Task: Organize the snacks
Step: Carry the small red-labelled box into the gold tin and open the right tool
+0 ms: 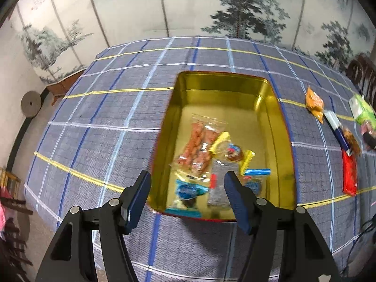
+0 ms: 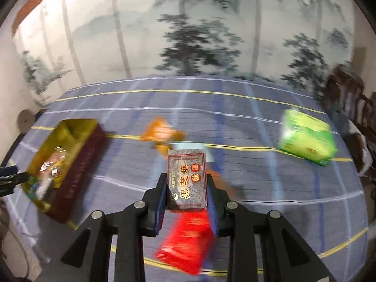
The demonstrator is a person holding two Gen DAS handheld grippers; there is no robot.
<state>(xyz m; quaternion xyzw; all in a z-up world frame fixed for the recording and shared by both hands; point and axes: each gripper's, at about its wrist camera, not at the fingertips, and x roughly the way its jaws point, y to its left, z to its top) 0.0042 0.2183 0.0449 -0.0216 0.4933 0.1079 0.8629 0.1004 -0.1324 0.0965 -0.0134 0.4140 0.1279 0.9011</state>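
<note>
Our right gripper (image 2: pixel 187 188) pinches a grey speckled snack pack (image 2: pixel 187 178), held upright above the checked tablecloth (image 2: pixel 258 183); only the right wrist view shows this. Our left gripper (image 1: pixel 187 188) has its jaws spread with nothing between them, poised over the near end of the gold tin (image 1: pixel 277 145). The left view alone shows the tin's inside: several wrapped snacks clustered toward its near end, the far half bare. Loose packets lie right of the tin.

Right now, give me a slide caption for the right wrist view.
Right tool grips a grey sesame snack packet above the checked tablecloth, with the open tin off to the left.
</note>
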